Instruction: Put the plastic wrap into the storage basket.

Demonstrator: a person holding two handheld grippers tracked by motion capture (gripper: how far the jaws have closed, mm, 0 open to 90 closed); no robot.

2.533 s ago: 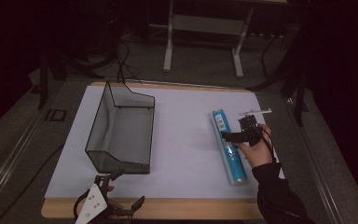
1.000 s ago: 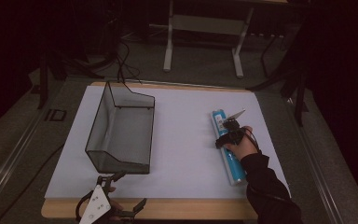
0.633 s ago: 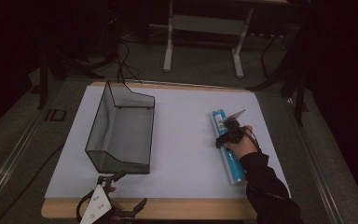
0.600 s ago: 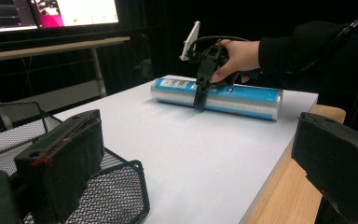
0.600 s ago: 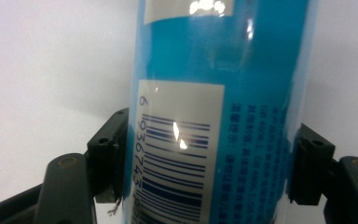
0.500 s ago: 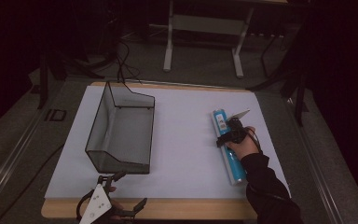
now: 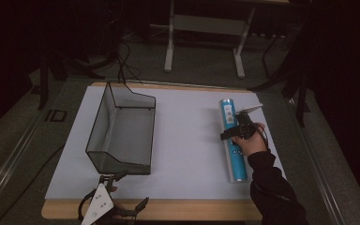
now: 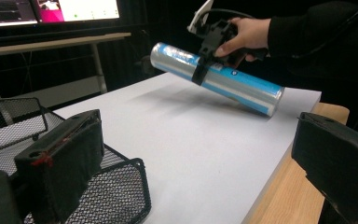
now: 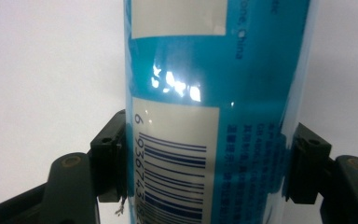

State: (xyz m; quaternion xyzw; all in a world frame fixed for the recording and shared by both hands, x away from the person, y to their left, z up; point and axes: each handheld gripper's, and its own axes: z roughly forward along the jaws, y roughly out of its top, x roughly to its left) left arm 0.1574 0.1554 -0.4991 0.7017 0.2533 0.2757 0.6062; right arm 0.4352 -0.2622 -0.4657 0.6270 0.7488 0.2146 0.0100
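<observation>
While the right gripper [image 7: 238, 130] sits across the blue tube [image 7: 232, 140], its jaws are clamped on both sides of it, and in the right gripper view you can see each jaw pressed flat against the wrapper with the barcode label [image 9: 177, 168] between them. The grip lands closer to the tube's far end than its near end. The tube lies over the right side of the white tabletop [image 7: 187, 140], long axis running from the near edge toward the far edge. In the left gripper view it's tilted: the far end is lifted off the surface and the near end [image 8: 272, 98] is down at or very near the tabletop, can't tell if it actually touches. The person's right hand [image 7: 251, 140] wraps the gripper handle.

The left gripper [image 7: 117, 192] hangs at the near edge, just in front of the black wire mesh basket [image 7: 122, 131], and its jaws are spread wide apart with nothing between them. The basket stands on the left half, well apart from the tube.
</observation>
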